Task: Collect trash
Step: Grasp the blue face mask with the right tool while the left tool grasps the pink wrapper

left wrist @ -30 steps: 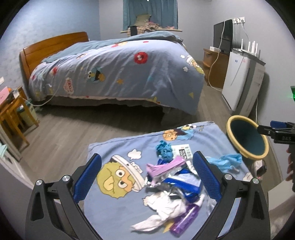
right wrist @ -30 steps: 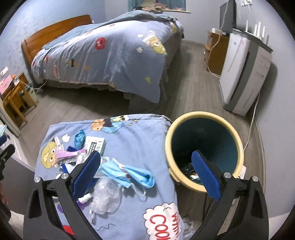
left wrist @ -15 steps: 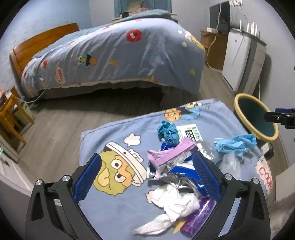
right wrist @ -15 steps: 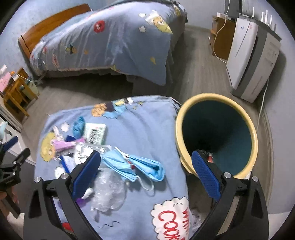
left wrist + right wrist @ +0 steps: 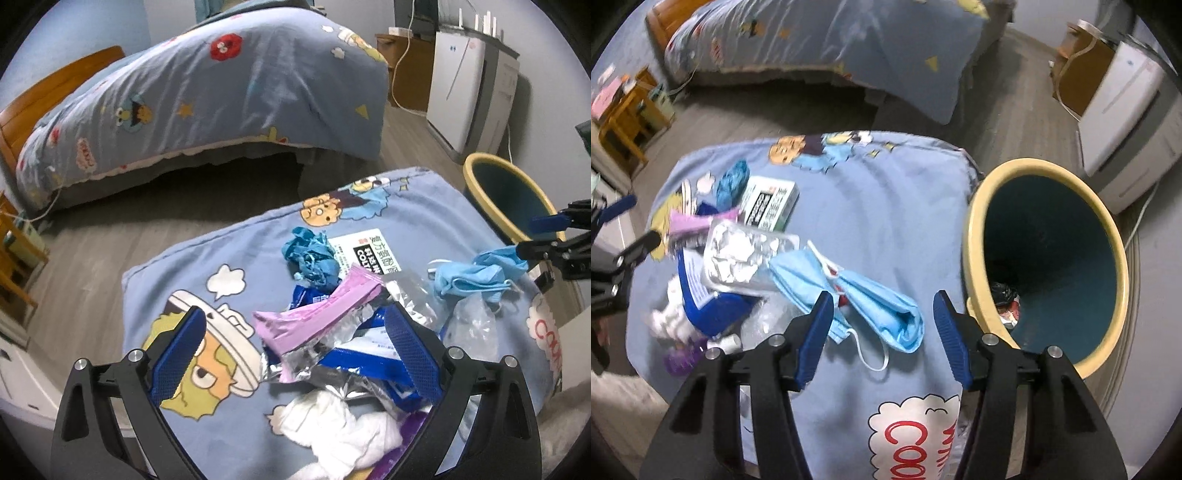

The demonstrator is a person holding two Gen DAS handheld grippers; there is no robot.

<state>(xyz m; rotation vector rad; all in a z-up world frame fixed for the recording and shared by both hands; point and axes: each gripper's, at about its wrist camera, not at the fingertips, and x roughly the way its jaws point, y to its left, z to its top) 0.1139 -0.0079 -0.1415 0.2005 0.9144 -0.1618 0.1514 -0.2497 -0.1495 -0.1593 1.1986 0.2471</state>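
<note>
Trash lies heaped on a blue cartoon-print cushion [image 5: 258, 258]. My left gripper [image 5: 295, 350] hangs open just above the heap, with a pink wrapper [image 5: 317, 317], foil, a blue wrapper [image 5: 373, 365] and a white tissue [image 5: 332, 424] between its fingers, none gripped. My right gripper [image 5: 882, 332] points down over blue face masks [image 5: 857, 291]. Its jaws are closing with the masks between them, and the right pad stands clear of the cloth. The yellow-rimmed bin [image 5: 975, 236] stands right of the cushion with some rubbish at its bottom.
A crumpled blue glove [image 5: 310, 254], a white box [image 5: 768, 203], a foil blister tray [image 5: 738, 254] and a clear bag [image 5: 472, 325] also lie on the cushion. Behind are the bed [image 5: 258, 85], a white appliance [image 5: 458, 85] and a wooden stool [image 5: 624, 122].
Both grippers have come down closer to the trash on the cushion. The right gripper's jaws have narrowed around the blue masks. The left jaws stay wide.
</note>
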